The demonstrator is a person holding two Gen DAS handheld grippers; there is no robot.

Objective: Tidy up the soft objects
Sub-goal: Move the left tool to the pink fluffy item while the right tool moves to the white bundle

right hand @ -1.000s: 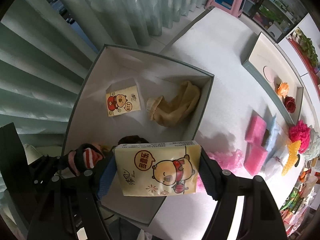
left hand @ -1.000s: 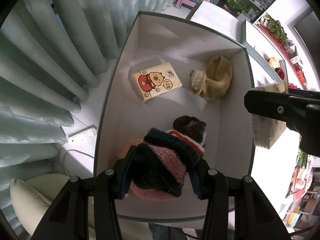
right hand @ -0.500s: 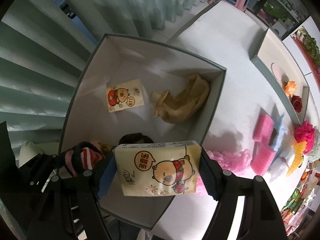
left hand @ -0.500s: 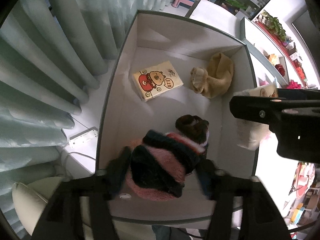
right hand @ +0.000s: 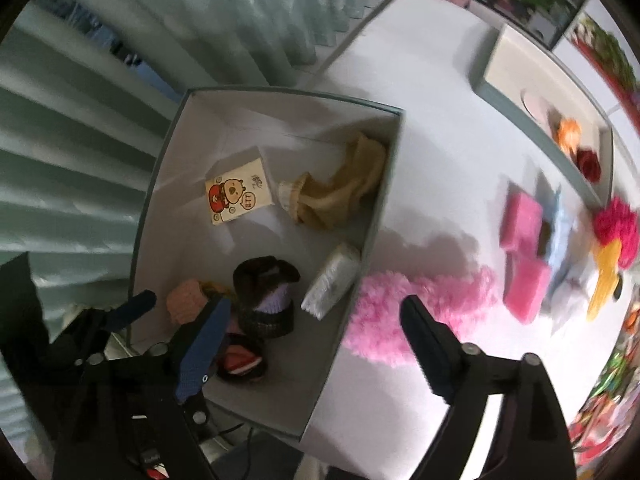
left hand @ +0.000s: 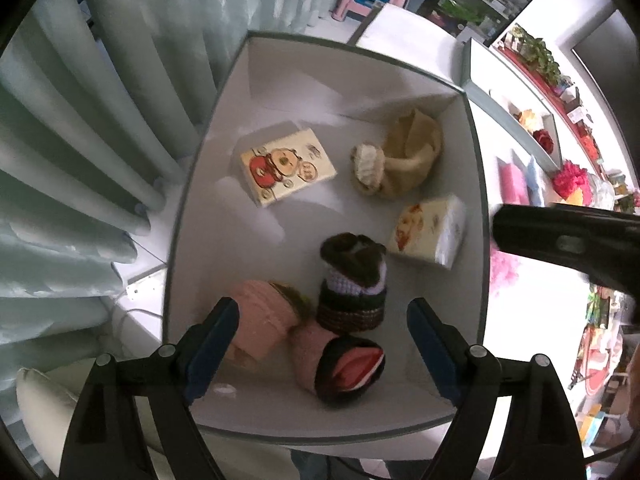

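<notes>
A grey box with a white inside holds a cartoon tissue pack, a tan cloth, a dark knit piece and a pink knit piece. A striped pink, black and red knit lies on the floor under my left gripper, whose jaws are opening and touch nothing. A second tissue pack leans on the right wall. My right gripper hangs over the box's right edge, jaws opening, empty.
On the white table right of the box lie a pink fluffy piece, pink sponges and a red and yellow plush. A shallow tray with fabric flowers stands farther back. Pale curtains hang left of the box.
My left gripper has let go of the striped knit, which now lies on the box floor. My right gripper has spread and dropped its tissue pack against the box's right wall.
</notes>
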